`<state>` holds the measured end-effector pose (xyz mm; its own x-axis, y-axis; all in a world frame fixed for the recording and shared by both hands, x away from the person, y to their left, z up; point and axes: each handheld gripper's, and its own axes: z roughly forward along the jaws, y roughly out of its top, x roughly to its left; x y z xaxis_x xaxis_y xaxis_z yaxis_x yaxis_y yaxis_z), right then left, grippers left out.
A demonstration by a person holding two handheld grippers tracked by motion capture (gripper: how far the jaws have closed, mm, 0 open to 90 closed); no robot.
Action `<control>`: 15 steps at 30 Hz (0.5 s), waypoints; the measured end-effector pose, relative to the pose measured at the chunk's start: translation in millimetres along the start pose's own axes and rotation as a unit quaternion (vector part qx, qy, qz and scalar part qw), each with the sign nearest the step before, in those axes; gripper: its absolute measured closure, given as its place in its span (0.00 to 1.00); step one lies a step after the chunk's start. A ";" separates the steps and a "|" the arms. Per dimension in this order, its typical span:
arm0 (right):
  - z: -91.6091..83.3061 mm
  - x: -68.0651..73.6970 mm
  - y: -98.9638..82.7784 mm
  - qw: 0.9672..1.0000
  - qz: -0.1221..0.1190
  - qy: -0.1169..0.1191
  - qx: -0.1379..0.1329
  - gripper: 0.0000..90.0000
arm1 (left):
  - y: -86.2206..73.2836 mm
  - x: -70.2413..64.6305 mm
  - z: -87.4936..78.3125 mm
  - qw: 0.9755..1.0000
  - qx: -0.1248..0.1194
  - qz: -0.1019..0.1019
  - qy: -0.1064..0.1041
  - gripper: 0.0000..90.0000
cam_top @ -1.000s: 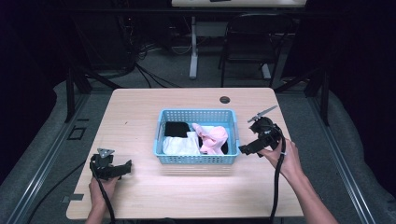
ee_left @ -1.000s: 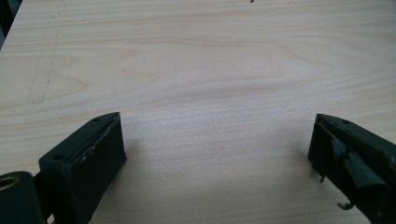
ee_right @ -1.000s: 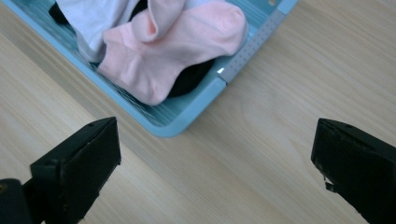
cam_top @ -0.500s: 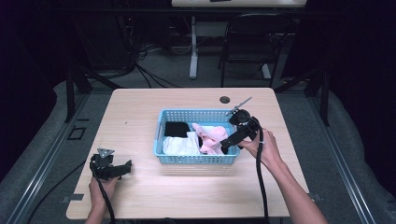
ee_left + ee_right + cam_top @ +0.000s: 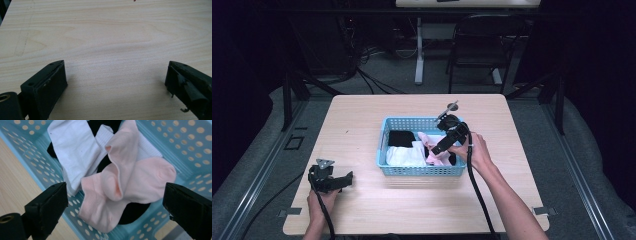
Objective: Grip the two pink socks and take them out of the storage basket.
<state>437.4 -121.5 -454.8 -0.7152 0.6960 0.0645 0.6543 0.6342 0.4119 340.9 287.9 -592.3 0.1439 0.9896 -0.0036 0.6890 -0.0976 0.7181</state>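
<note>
We hold the right gripper (image 5: 438,149) over the blue basket (image 5: 384,170), jaws spread wide and gripping nothing, poised above the pink sock (image 5: 125,187) that lies in the basket atop white socks (image 5: 75,152) and a black one. Our left gripper (image 5: 343,179) rests on the wooden table (image 5: 362,115), jaws wide apart and empty.

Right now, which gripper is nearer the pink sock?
Right. The right gripper hovers open just above the pink sock inside the blue basket. The left gripper sits open on the bare table, outside the basket's near-left corner.
</note>
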 end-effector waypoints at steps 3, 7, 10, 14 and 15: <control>8.5 2.5 5.9 1.000 0.000 0.005 0.003 0.08 | 0.0 0.0 0.0 1.000 0.000 0.000 0.000 0.04; 18.4 4.2 13.1 1.000 -0.001 0.003 0.008 0.15 | 0.0 0.0 0.0 1.000 0.000 0.000 0.000 0.04; 24.5 4.1 16.3 1.000 -0.002 -0.001 0.019 0.17 | 0.0 0.0 0.0 1.000 0.000 0.000 0.000 0.04; 29.8 2.5 18.7 1.000 0.004 -0.002 0.023 0.28 | 0.0 0.0 0.0 1.000 0.000 0.000 0.000 0.04; 31.0 2.1 19.8 1.000 0.000 -0.001 0.026 0.31 | 0.0 0.0 0.0 1.000 0.000 0.000 0.000 0.04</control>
<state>456.5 -97.0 -474.7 -0.7143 0.6970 0.0626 0.6668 0.6507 0.3633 340.9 287.9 -592.3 0.1440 0.9896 -0.0038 0.6891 -0.0975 0.7181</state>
